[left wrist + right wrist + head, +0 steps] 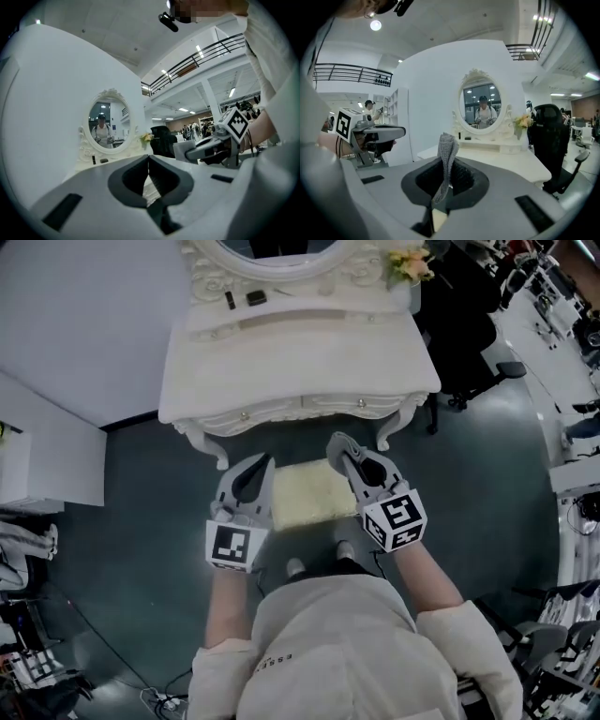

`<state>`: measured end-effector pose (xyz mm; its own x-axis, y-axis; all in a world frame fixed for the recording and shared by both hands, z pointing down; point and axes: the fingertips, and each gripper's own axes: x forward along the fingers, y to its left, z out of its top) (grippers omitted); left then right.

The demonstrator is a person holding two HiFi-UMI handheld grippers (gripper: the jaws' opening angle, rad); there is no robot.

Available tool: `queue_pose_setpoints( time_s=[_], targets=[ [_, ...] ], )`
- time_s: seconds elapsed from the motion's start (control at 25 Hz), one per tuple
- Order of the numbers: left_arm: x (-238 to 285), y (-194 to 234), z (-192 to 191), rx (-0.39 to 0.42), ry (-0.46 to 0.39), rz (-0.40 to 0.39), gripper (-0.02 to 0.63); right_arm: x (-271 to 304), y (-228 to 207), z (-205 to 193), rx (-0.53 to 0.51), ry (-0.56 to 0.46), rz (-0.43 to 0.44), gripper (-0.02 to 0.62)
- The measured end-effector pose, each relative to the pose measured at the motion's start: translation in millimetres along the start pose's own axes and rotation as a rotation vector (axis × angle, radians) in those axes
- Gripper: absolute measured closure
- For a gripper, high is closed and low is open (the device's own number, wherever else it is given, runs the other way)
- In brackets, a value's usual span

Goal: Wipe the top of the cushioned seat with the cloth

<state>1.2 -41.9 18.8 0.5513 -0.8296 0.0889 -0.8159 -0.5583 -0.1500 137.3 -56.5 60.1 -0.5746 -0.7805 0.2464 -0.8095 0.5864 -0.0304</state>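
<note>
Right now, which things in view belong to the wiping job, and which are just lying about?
For the job:
grey cloth, pinched in the right gripper
cushioned seat
left gripper, shut and empty

Lying about:
white dressing table
oval mirror
yellow flowers
black office chair

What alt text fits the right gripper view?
The right gripper, jaws shut, pinches a grey knitted cloth that stands up between them. Beyond is a white dressing table with an oval mirror; the left gripper at left, a black office chair at right.
</note>
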Motion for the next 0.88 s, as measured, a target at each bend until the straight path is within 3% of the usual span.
queue_pose_setpoints(
  time_s=[0.24, 0.88],
  targets=[
    [-4, 4, 24, 0.054, -0.022, -0.003, 0.604, -13, -3, 37, -0.016, -0.082, -0.010, 0.569],
    [-1, 13, 42, 0.010, -0.019, 0.020, 0.604, -8, -5, 57, -0.018, -0.105, 0.012, 0.569]
  ],
)
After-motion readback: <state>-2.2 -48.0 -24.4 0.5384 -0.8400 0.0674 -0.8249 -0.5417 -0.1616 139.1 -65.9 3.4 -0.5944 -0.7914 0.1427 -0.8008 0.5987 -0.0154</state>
